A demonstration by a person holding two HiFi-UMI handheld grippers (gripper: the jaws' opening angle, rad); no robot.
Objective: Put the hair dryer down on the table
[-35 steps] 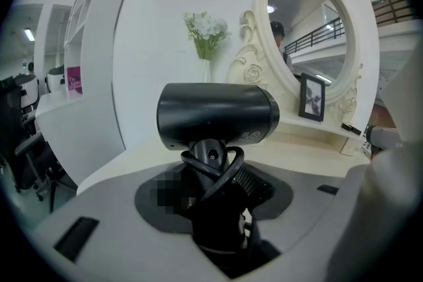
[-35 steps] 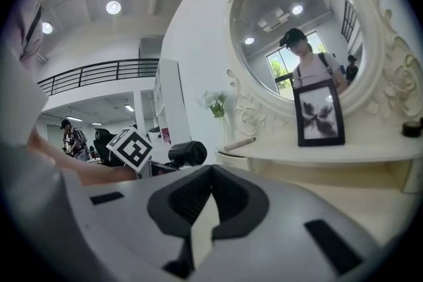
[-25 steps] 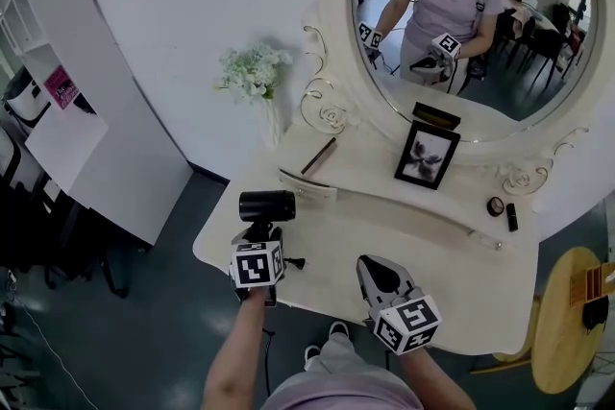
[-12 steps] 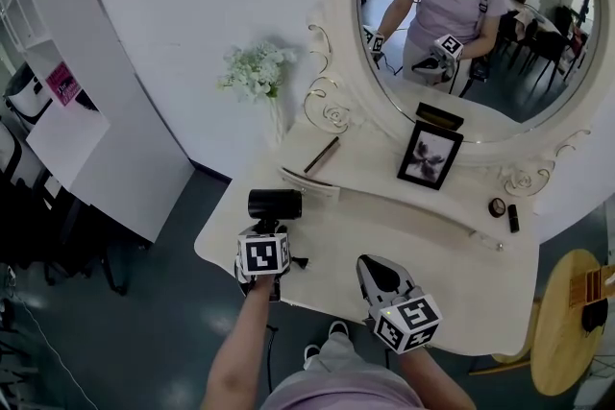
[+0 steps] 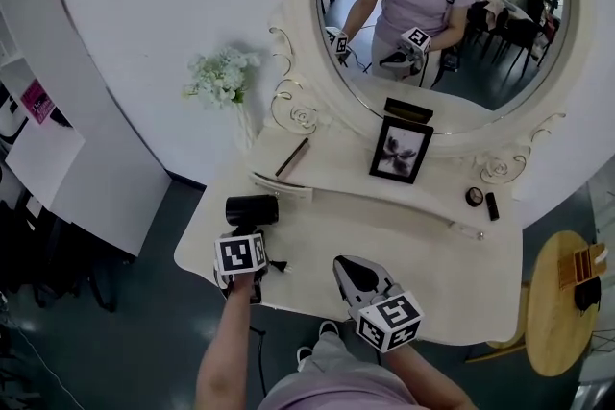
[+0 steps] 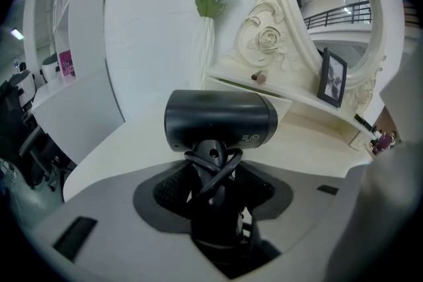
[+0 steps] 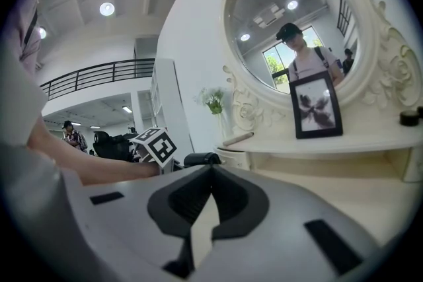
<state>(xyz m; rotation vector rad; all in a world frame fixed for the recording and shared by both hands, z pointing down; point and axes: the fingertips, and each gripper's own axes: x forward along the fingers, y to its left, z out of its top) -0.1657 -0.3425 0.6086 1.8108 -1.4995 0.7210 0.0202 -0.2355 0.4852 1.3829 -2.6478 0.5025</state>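
Observation:
A black hair dryer [image 5: 252, 209] hangs over the left front part of the white dressing table [image 5: 452, 274]. My left gripper [image 5: 247, 233] is shut on its handle. In the left gripper view the barrel [image 6: 220, 119] lies crosswise past the left gripper [image 6: 213, 176], and the black cord is looped round the handle [image 6: 211, 162] between the jaws. Whether the dryer touches the tabletop I cannot tell. Its plug [image 5: 280, 266] lies on the table beside the gripper. My right gripper [image 5: 348, 264] hovers over the front edge, shut and empty; the right gripper [image 7: 210, 172] shows its jaws meeting.
On the raised back shelf stand a vase of white flowers [image 5: 219, 77], a framed photo [image 5: 401, 149], a slim brush [image 5: 292, 156] and small cosmetics [image 5: 474, 197]. A big oval mirror [image 5: 432, 5] rises behind. A round wooden side table [image 5: 562, 302] stands at the right.
The head view has shifted a little. My left gripper with the hair dryer has come slightly nearer the table's front, grip unchanged. The right gripper has stayed put.

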